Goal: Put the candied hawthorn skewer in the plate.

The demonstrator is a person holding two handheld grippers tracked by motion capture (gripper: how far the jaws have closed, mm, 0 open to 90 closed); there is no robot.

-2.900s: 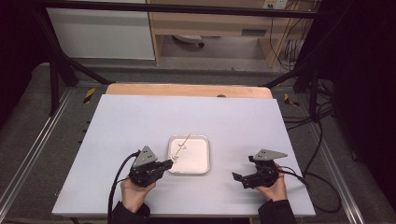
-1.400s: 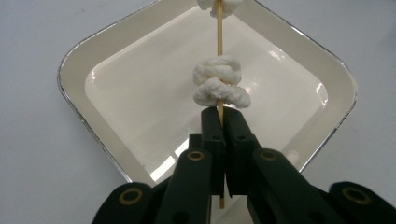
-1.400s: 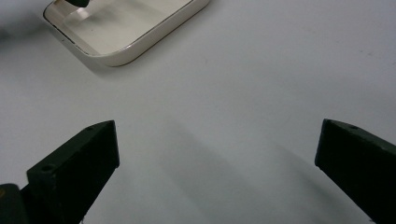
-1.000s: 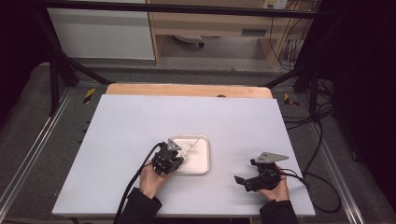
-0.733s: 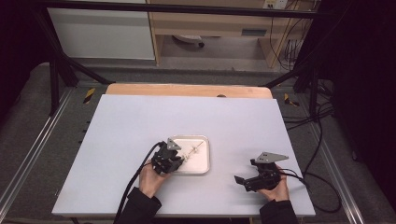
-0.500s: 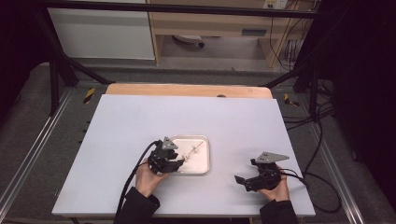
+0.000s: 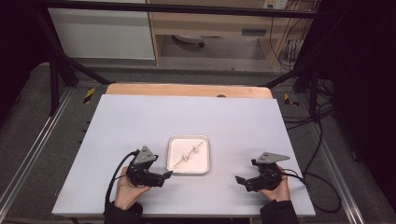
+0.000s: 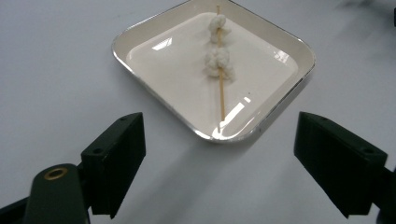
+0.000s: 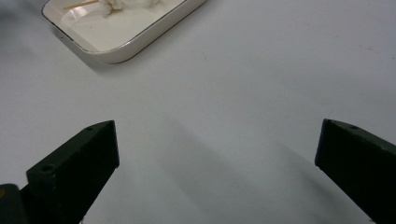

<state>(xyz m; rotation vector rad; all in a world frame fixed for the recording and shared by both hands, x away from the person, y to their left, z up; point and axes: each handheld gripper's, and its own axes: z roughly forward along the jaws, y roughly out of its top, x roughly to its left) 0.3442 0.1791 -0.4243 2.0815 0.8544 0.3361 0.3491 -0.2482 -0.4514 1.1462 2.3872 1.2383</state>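
Both grippers rest low on the white table, one to each side of the tray, each held in a hand that comes in from the near edge. Left gripper lies just short of the tray's near left corner, its jaws pointing toward it; they have just been opening and now stand wide apart with nothing between them, the tray a little ahead of them in the left gripper view. Right gripper sits well apart from the tray on the other side, jaws likewise spread wide and bare table between them. Nothing lies between either gripper and the tray. Beyond the white top a strip of wooden board runs along the far edge, and black frame bars and loose cables stand around the table, none of them near the work. Inside the shallow white tray lies a thin wooden skewer, set slantwise, with two small white lumps threaded on it toward its far end; what the lumps are made of is hard to tell. In the right gripper view the tray is cut off by the top edge, so just one skewer end and part of the lumps show.
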